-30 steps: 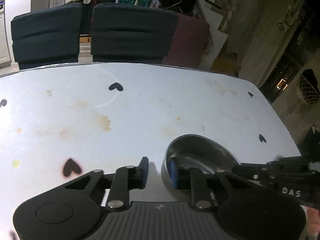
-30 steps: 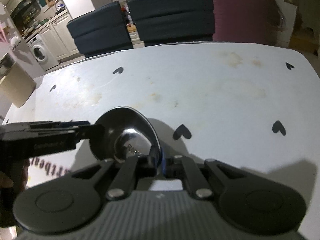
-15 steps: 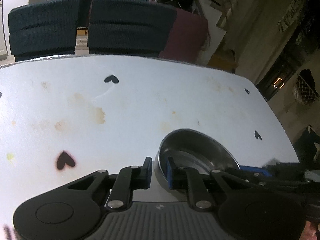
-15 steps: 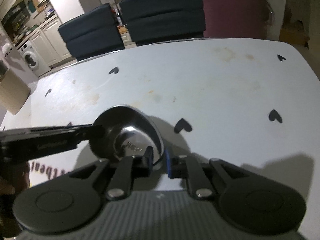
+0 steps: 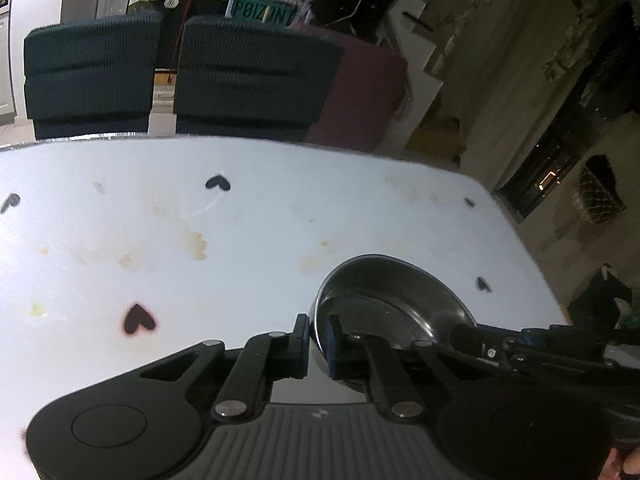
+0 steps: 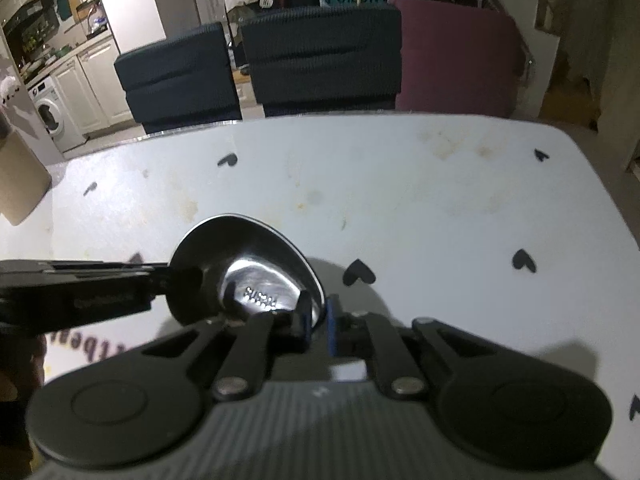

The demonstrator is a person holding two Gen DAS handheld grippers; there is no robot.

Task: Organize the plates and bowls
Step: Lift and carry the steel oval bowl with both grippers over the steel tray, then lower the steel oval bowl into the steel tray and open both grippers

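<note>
A shiny steel bowl (image 5: 392, 300) (image 6: 248, 264) hangs tilted just above the white table (image 5: 240, 240), casting a shadow under it. My left gripper (image 5: 318, 344) has its jaws closing tight on the bowl's near rim, one pad inside and one outside. In the right wrist view it reaches in from the left (image 6: 172, 276). My right gripper (image 6: 318, 322) is closing the same way on the opposite rim. It shows in the left wrist view as a black arm (image 5: 460, 332) at the bowl's right edge. No other plates or bowls are in view.
The table (image 6: 440, 220) carries black heart stickers and brown stains. Two dark chairs (image 5: 256, 76) and a maroon one (image 6: 456, 52) stand behind its far edge. A cardboard box (image 6: 20, 176) sits at the far left, and the table's right edge drops to the floor.
Both grippers' jaws have narrowed onto the bowl's rim, the right one after a brief loosening. Both hands have risen a little and the bowl has come up with them.
</note>
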